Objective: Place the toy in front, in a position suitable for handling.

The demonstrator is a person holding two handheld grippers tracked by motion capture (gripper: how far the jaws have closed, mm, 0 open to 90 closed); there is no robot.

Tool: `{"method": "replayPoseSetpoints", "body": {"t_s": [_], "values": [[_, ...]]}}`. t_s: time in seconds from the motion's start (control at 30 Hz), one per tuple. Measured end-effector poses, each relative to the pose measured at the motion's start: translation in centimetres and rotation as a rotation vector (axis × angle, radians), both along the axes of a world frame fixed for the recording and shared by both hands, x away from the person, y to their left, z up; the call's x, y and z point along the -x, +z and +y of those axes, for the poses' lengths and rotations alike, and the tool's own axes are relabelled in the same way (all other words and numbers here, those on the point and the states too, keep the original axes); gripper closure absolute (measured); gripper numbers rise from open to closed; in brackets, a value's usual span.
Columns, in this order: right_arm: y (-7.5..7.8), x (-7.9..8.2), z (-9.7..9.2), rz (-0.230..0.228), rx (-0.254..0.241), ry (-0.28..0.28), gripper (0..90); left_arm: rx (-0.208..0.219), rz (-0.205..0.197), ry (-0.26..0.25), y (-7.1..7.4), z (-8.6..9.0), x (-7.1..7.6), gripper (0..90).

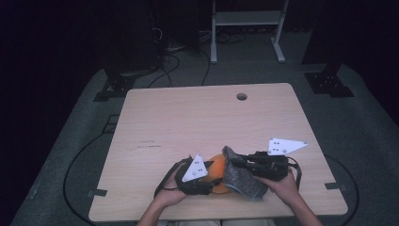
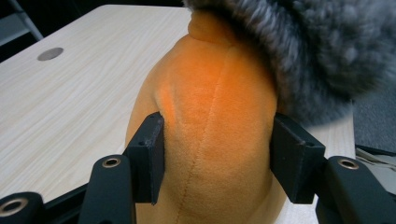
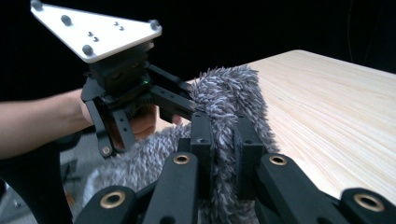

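An orange plush toy [image 1: 215, 168] rests on the wooden table [image 1: 188, 117] near its front edge. My left gripper [image 1: 211, 177] is shut on the toy; in the left gripper view its pads [image 2: 150, 151] dent the orange plush toy [image 2: 219, 116] from both sides. A grey fuzzy cloth [image 1: 241, 181] drapes over the toy's right side and top [image 2: 317, 51]. My right gripper [image 1: 236, 163] comes in from the right, shut on a fold of the grey fuzzy cloth [image 3: 229, 93], which stands pinched between the black jaws [image 3: 223, 140]. The left gripper [image 3: 122, 98] is also seen just behind the cloth.
A round hole [image 1: 242, 96] sits near the table's far edge. The wooden top stretches bare beyond the grippers toward the back and left. A white metal stand [image 1: 247, 19] and cables [image 1: 164, 61] lie on the floor behind the table.
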State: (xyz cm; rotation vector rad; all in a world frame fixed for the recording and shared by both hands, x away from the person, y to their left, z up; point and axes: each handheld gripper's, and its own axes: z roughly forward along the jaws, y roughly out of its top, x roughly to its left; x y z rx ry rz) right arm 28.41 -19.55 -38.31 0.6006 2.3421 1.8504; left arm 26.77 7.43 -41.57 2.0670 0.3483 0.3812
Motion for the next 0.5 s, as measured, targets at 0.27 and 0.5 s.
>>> {"method": "replayPoseSetpoints", "body": {"t_s": [0.27,0.5], "values": [[-1.1,-0.4,0.1,0.003,0.110,-0.052,80.9,0.048,0.036,0.000,-0.8,0.3,-0.6,20.3],[-1.6,-1.3,-1.2,0.034,0.102,-0.078,80.9,0.025,0.116,0.002,-2.4,0.9,-1.6,13.3]]}}
